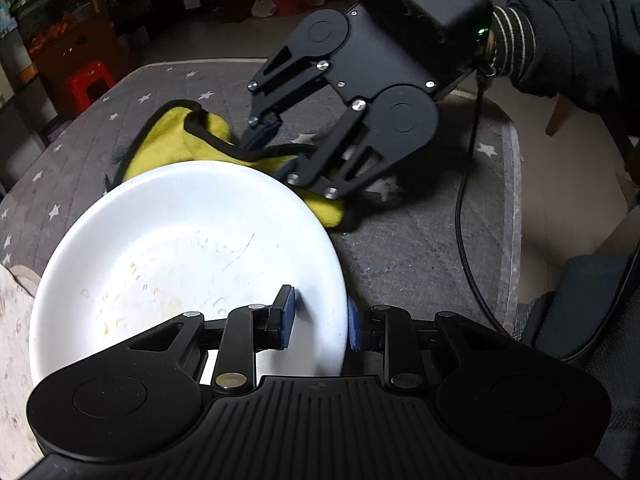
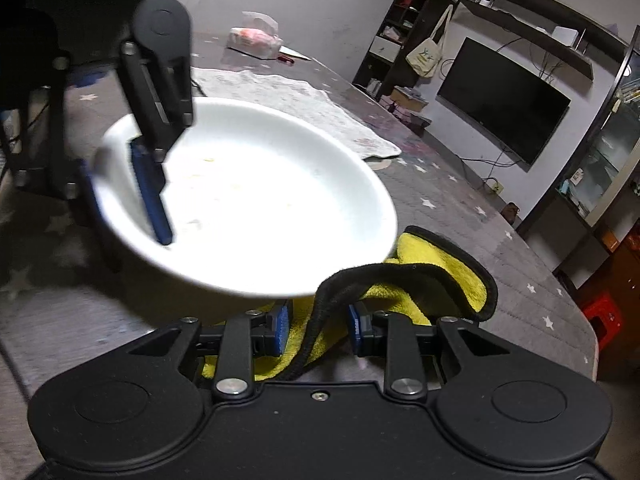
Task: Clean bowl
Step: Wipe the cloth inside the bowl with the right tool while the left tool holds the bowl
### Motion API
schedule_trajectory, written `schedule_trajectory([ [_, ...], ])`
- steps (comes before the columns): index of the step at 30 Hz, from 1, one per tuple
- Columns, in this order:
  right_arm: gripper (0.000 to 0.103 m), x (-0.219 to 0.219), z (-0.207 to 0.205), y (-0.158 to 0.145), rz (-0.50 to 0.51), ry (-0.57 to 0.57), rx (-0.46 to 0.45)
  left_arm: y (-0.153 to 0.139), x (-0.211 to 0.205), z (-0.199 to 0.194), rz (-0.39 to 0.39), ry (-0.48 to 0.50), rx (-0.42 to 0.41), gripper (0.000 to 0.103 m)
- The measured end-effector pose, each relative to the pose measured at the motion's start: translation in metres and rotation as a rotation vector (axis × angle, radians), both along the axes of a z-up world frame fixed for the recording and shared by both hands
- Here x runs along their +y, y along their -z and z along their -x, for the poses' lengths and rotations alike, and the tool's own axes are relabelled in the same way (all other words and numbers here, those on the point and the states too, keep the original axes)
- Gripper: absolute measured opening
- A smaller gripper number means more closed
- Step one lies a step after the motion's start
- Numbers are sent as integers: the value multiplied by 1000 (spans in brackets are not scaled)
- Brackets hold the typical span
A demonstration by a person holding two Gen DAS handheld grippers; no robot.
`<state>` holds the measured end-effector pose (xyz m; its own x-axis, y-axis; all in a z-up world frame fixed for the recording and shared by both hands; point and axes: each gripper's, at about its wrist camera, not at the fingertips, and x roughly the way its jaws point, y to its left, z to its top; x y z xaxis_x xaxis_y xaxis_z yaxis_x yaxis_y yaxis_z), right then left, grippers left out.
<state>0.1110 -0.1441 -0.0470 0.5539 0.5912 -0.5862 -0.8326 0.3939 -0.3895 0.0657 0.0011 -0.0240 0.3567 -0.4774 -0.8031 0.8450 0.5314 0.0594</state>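
Left tool (image 1: 320,322) clamps soiled bowl (image 1: 180,240) rim; right tool (image 2: 318,330) straddles yellow cloth (image 2: 440,272), fingers apart. Next: grip cloth, wipe.

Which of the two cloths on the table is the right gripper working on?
The yellow cloth with black edging, between the right gripper pads beside the bowl; the pale cloth lies untouched beyond.

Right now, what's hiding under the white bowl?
A yellow cloth pokes out from under the bowl rim, by the right tool. The bowl covers the rest of it and the table there.
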Motion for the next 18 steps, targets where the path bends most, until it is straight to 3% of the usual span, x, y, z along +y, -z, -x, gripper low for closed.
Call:
schedule_trajectory([
  [12,31,1,2,3,4,-5,-5,0,-25,-17,33,-81,33,35],
  [18,31,-4,19,2,3,-17,4,-1,-26,-9,21,-48,2,32],
])
